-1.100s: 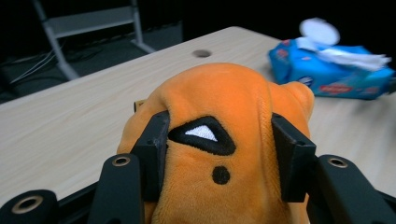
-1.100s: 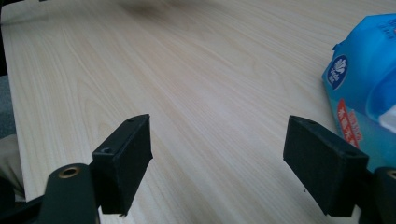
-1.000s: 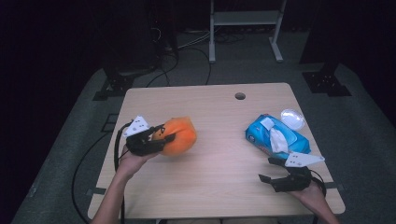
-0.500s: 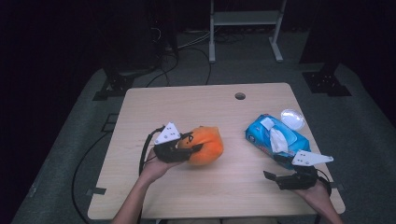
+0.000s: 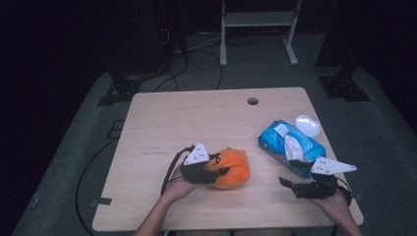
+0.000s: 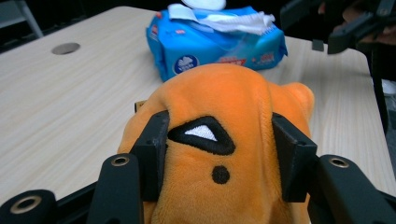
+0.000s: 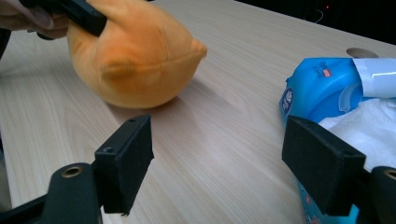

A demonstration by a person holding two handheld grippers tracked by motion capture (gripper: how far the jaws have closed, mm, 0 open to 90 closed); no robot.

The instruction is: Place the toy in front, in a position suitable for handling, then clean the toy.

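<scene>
An orange plush toy [image 5: 230,168] with black stitched features rests on the wooden table [image 5: 196,123] near its front middle. My left gripper [image 5: 205,169] is shut on the toy; in the left gripper view both pads squeeze the plush toy [image 6: 219,140] from either side. My right gripper [image 5: 295,183] hovers low at the front right, open, with nothing between its jaws. In the right gripper view the plush toy [image 7: 135,60] lies ahead to the left and the blue wipes pack [image 7: 327,88] to the right.
A blue pack of wet wipes [image 5: 290,147] with a white sheet pulled up lies at the right, its round clear lid [image 5: 308,124] just behind it. A cable hole [image 5: 253,101] sits near the table's far edge. A white metal stand [image 5: 255,19] is on the floor beyond.
My left gripper has carried the plush toy rightward and toward the front, lowering it onto the table. My right gripper has stayed in place.
</scene>
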